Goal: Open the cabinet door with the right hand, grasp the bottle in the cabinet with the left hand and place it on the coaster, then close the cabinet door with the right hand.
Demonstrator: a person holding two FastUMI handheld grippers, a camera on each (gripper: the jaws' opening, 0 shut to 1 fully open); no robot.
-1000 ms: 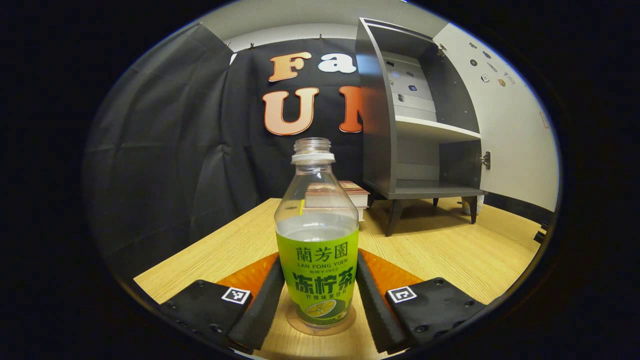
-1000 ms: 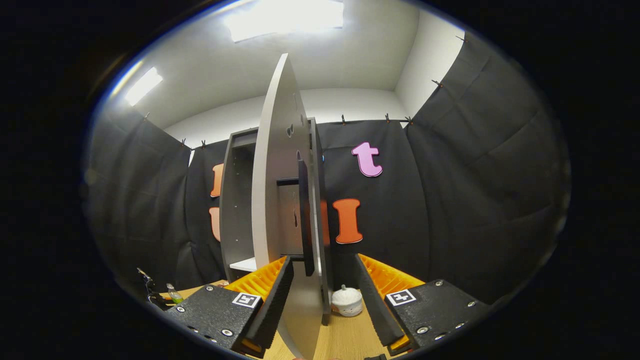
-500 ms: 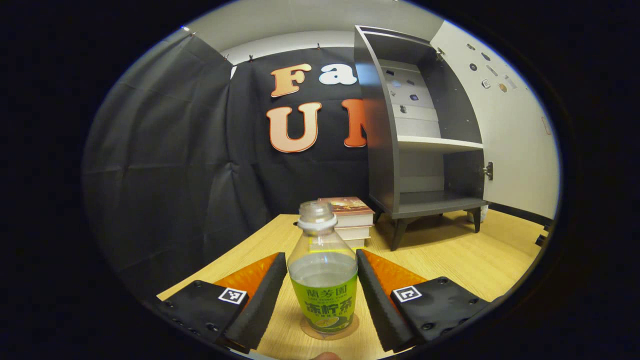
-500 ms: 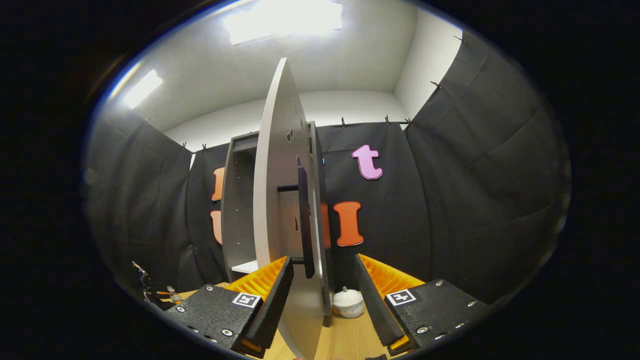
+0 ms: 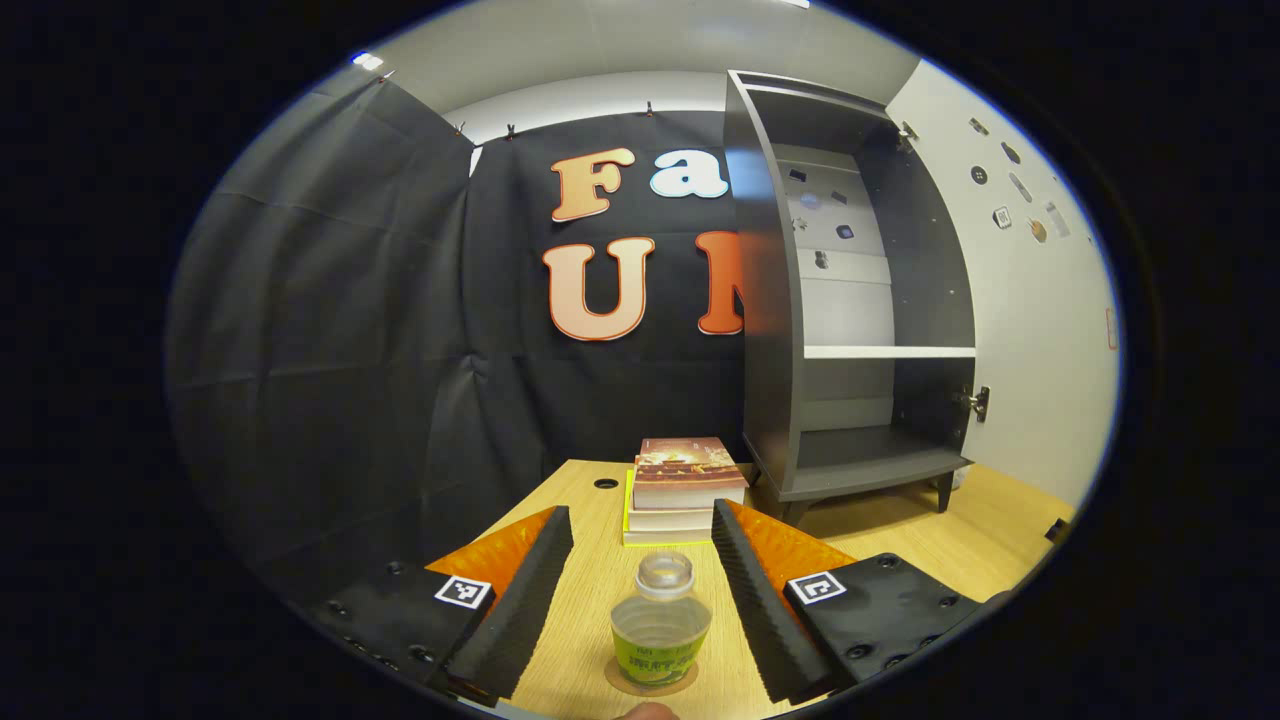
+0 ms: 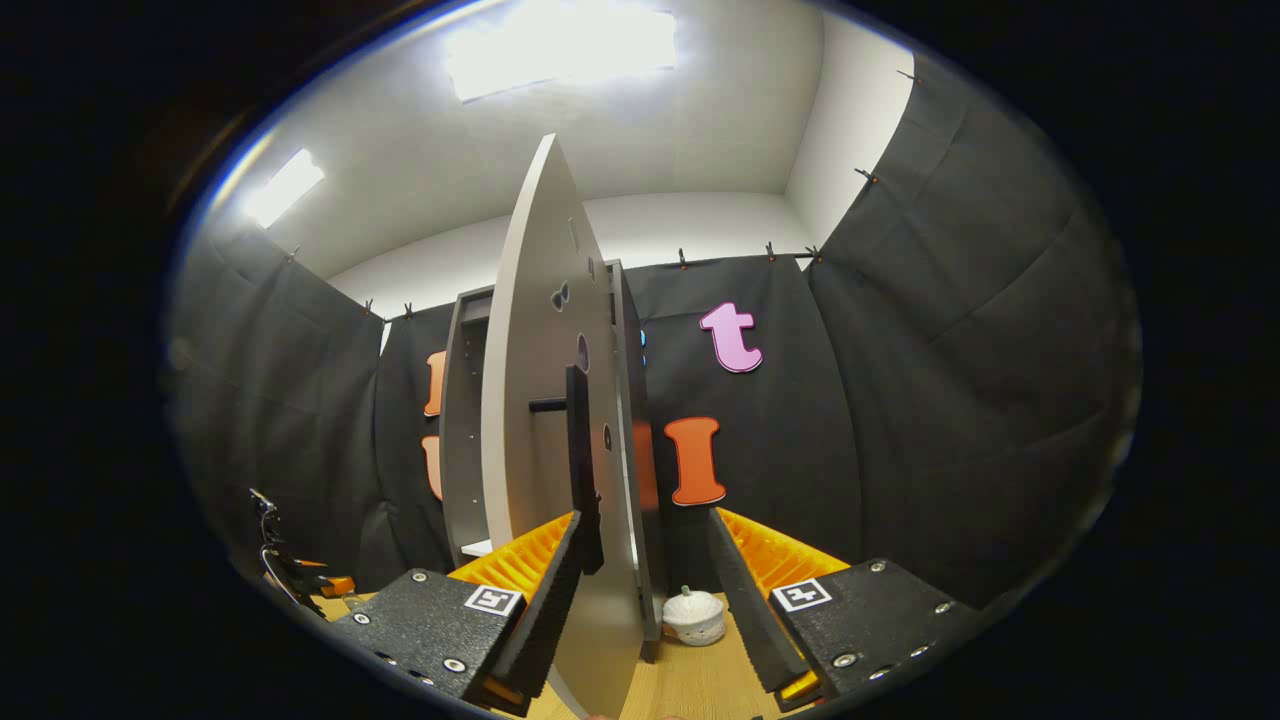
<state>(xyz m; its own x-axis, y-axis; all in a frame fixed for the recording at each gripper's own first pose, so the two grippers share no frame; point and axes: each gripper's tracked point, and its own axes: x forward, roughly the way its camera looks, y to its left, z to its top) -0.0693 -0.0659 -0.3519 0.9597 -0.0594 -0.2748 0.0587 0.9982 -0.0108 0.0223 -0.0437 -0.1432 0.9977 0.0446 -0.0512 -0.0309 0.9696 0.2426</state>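
In the left gripper view, the left gripper is spread wide at the bottom of the frame and holds nothing. Between its fingers, touching neither, the clear plastic bottle with a green label stands upright and uncapped on the round brown coaster on the pale wooden bench. Just behind it is a stack of books. To the right stands the grey cabinet, open, its shelves bare.

In the right gripper view, the right gripper is also wide open, gripping nothing, with the edge of the white cabinet door and its dark bar handle between its fingers. Whether the left finger touches the door, I cannot tell.

By my judgement, opening and placing are done; only closing the door remains.

The bottle's label writing is too small to read here.
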